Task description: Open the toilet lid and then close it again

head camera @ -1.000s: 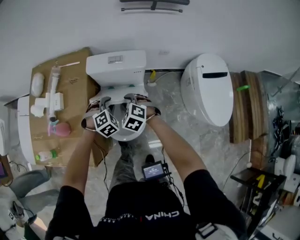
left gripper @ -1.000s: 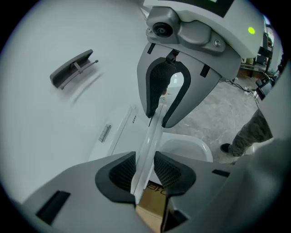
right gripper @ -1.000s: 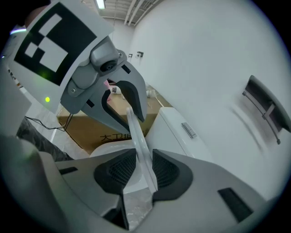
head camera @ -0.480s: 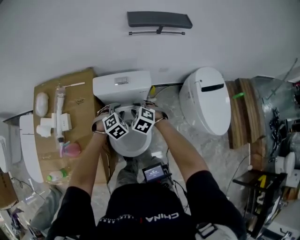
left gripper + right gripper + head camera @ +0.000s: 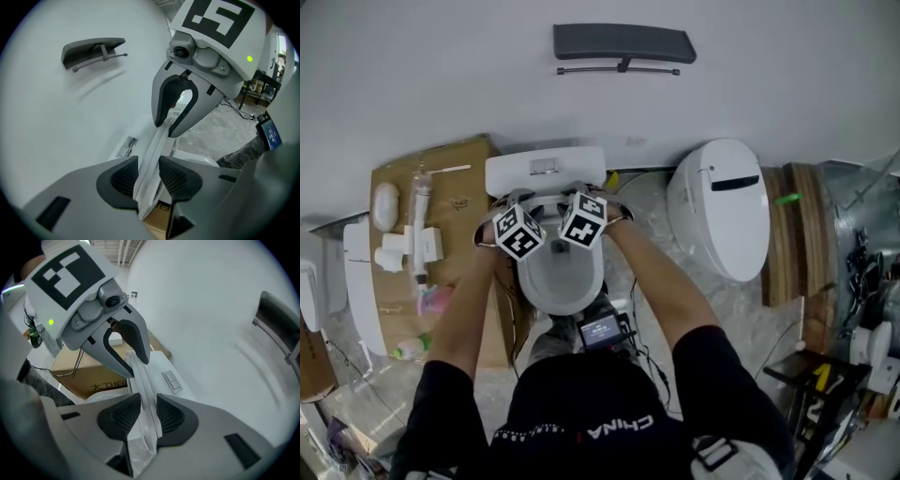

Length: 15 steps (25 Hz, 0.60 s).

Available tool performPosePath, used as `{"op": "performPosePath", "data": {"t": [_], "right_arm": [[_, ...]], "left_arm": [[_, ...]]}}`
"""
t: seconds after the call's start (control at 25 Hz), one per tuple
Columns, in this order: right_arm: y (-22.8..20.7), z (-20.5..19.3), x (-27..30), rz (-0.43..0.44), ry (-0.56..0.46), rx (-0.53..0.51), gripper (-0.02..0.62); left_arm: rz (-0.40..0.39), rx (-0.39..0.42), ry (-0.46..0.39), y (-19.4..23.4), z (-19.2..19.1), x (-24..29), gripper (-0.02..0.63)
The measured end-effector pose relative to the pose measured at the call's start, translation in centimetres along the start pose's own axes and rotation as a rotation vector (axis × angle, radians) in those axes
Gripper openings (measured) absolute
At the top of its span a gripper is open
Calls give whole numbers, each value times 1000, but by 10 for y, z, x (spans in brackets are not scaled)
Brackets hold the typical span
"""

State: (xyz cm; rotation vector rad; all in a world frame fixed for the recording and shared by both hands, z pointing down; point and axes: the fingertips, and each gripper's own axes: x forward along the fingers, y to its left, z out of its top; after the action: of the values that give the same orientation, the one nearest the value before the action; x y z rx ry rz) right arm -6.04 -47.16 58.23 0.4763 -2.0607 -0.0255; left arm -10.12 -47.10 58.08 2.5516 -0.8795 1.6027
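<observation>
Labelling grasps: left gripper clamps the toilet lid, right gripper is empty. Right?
No. The right gripper isn't empty: the right gripper view shows its jaws, which have just closed a little further, clamping the toilet lid too. The left gripper does clamp it.

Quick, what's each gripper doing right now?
Left gripper: shut on the lid.
Right gripper: shut on the lid, jaws just closed further.
</observation>
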Motion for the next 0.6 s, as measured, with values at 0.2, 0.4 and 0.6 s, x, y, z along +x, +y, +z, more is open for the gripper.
{"op": "performPosePath", "data": {"t": [0.2,0.4,0.6], "right_arm": [[-27,7,11,16,-23,15,110],[-49,13,18,23,-34,15,109],[-58,16,23,17,-34,-32,104]], "left_arm": [[0,-39,16,25,7,14,135],[25,-74,20,46,15,25,150],[42,-99,18,56,19,31,163]]}}
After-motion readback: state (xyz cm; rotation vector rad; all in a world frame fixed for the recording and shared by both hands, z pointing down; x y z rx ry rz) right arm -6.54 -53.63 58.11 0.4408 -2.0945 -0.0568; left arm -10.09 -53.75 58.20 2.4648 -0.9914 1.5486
